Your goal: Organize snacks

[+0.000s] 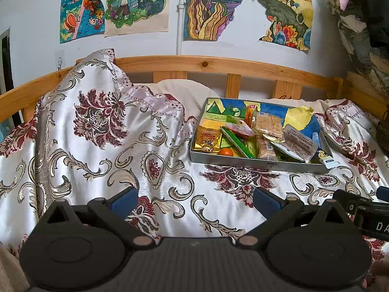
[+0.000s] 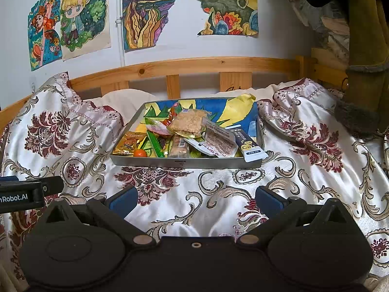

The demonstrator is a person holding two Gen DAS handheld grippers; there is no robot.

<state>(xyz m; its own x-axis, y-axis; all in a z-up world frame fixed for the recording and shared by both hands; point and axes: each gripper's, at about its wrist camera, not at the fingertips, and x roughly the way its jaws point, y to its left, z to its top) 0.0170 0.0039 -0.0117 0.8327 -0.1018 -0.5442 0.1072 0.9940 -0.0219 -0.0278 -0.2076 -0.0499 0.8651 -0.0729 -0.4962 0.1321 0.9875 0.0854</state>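
left wrist: faces bed, tray right | right wrist: tray centred | shared: tray

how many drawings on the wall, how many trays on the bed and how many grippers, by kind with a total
Coloured drawings on the wall: 4
Snack trays on the bed: 1
Grippers, both open and empty: 2, the left gripper and the right gripper
Total: 7

Your left gripper hovers low, short of the tray and left of it, jaws spread wide and empty. Your right gripper sits alongside, squarely facing the tray, equally wide and empty.
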